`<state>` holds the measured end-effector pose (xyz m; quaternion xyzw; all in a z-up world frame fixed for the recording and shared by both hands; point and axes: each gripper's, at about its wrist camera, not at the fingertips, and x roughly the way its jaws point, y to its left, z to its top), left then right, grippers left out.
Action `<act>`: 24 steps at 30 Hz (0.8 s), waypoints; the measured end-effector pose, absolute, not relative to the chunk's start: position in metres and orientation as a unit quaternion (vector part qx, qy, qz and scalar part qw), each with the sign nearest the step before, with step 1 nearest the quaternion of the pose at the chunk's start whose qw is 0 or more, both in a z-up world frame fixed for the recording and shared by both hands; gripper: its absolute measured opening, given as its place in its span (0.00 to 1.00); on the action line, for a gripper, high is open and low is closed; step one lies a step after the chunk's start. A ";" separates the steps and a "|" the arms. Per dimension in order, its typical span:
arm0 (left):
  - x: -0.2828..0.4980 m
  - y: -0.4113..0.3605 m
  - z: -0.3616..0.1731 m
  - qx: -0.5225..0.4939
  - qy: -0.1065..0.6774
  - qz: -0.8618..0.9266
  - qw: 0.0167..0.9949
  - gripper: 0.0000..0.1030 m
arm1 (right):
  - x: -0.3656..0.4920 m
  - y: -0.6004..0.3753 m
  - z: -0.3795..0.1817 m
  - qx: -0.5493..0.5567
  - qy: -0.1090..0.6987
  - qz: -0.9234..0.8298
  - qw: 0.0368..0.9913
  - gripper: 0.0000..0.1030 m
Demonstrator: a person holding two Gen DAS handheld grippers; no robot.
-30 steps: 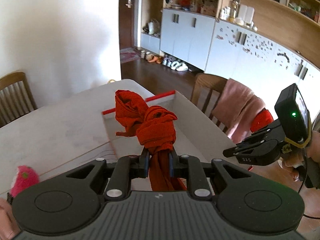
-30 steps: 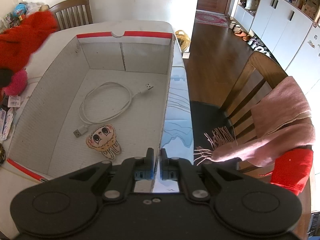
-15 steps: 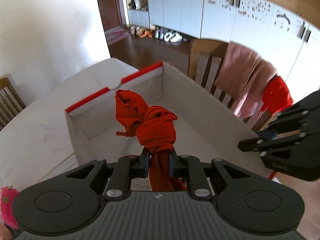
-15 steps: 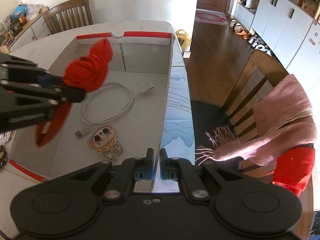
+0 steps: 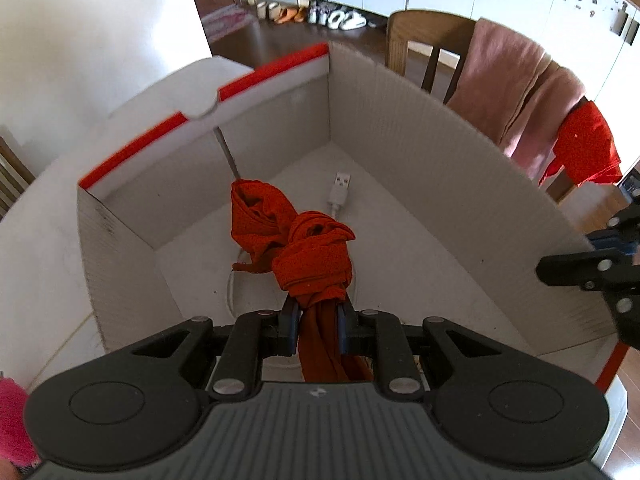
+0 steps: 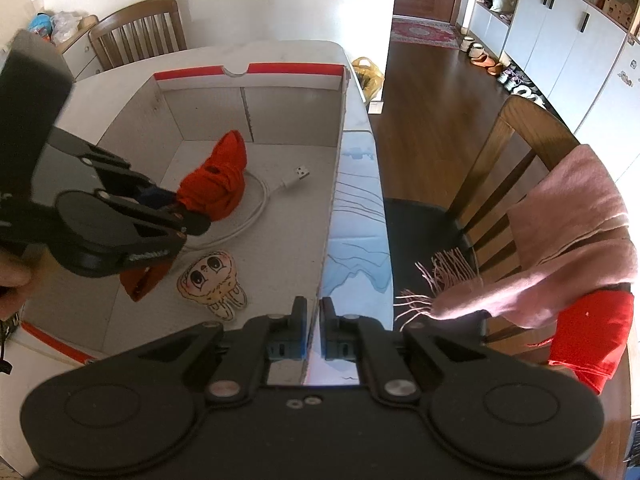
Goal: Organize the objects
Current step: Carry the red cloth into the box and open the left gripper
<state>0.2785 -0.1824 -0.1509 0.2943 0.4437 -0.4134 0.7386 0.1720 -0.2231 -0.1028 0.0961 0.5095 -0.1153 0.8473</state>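
Note:
My left gripper (image 5: pixel 316 312) is shut on a knotted red cloth (image 5: pixel 308 252) and holds it inside the white cardboard box (image 5: pixel 440 152), low over the floor of the box. In the right wrist view the left gripper (image 6: pixel 176 208) and the red cloth (image 6: pixel 216 184) hang over a white USB cable (image 6: pixel 260 204). A flat cartoon figure (image 6: pixel 212 284) lies on the box floor nearby. My right gripper (image 6: pixel 314 316) is shut on the box's right wall (image 6: pixel 336 184) at its near end.
The box stands on a white table (image 6: pixel 280 50). A wooden chair (image 6: pixel 516 148) with a pink scarf (image 6: pixel 568 236) and a red cloth (image 6: pixel 588 336) stands to the right. A pink plush thing (image 5: pixel 12 420) lies left of the box. Another chair (image 6: pixel 140 32) stands at the far side.
My left gripper has carried the red cloth from over the table into the box and lowered it toward the cable. My right gripper has kept its grip on the box wall.

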 end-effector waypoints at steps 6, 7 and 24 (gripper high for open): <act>0.282 -0.186 -0.162 0.295 0.469 -0.412 0.723 0.17 | 0.172 -0.223 -0.103 0.097 0.511 -0.115 0.847 0.05; 0.283 -0.187 -0.163 0.295 0.473 -0.412 0.721 0.17 | 0.172 -0.223 -0.103 0.097 0.511 -0.115 0.846 0.05; 0.282 -0.178 -0.142 0.247 0.461 -0.434 0.734 0.65 | 0.172 -0.222 -0.102 0.095 0.514 -0.113 0.845 0.05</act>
